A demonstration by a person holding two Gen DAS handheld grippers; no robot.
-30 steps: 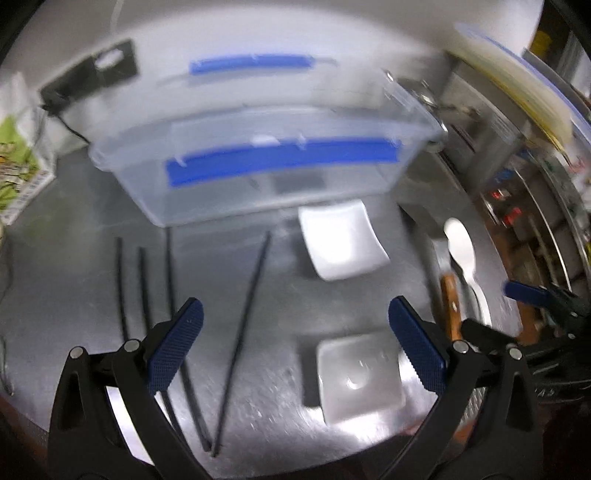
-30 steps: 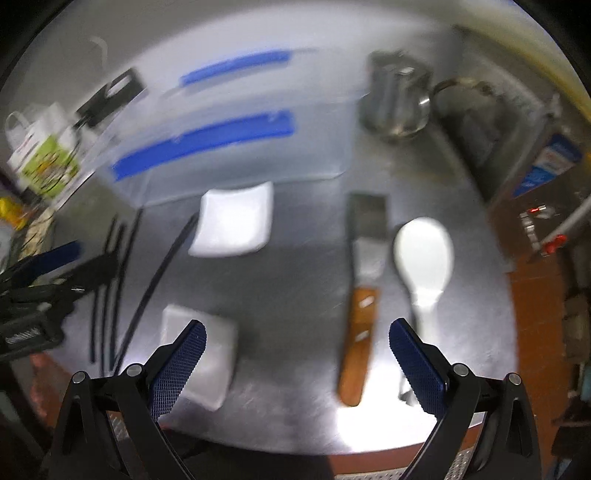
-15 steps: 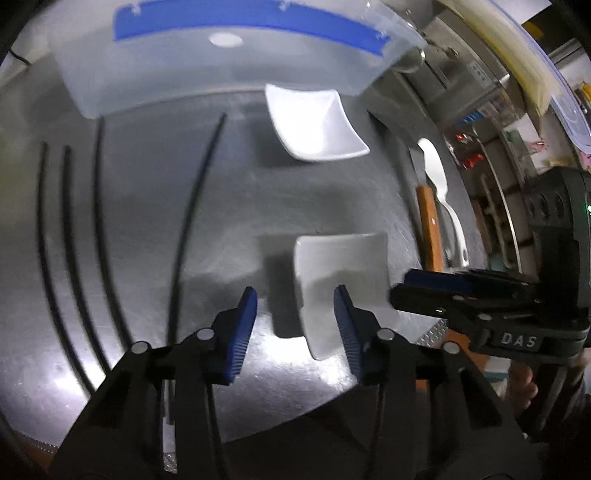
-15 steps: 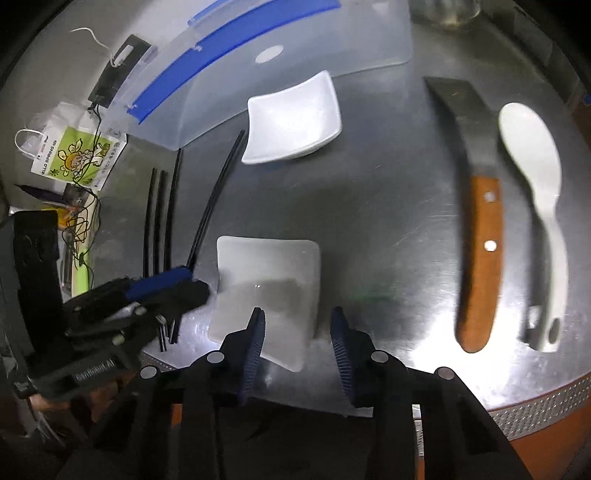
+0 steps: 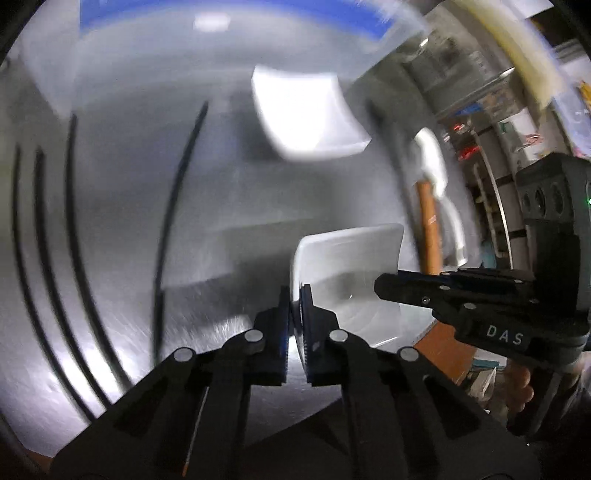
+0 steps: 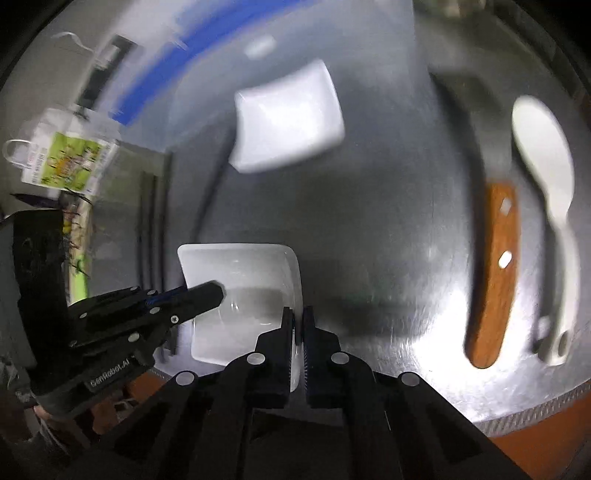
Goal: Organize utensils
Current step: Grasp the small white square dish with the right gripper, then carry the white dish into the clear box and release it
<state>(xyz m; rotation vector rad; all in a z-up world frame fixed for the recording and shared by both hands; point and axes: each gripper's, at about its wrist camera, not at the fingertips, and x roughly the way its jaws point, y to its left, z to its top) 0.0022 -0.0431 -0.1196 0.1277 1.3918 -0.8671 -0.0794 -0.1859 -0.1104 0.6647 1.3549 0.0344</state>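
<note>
Two grippers pinch one dish (image 6: 240,291) from opposite sides. Our left gripper (image 5: 294,306) has its jaws drawn narrow on the dish's left rim, and our right gripper (image 6: 298,325) has its jaws drawn narrow on the right rim, so the thin wall sits between the pads on each side. We judge this doubled grip is there because a shallow, slick dish gives one pair of jaws little to bite, and two opposed holds keep it level.

Whether the dish rests on the table (image 6: 388,258) or is just off it we cannot tell; both views are blurred.

Ahead of both jaws lies a second dish (image 6: 286,118), well apart from the held one, and beyond it the bin (image 5: 221,33) with its blue strip, which we take to be where the things belong. Left of the left jaws the chopsticks (image 5: 173,199) lie loose, roughly parallel, along the line of the jaws. Right of the right jaws the spatula (image 6: 493,273) and the spoon (image 6: 546,184) lie side by side, close together, handles toward us. Laid out flat and apart like this, each can be taken in turn without nudging a neighbour.

A bag (image 6: 66,162) stands far left of the right jaws, out of the way.
</note>
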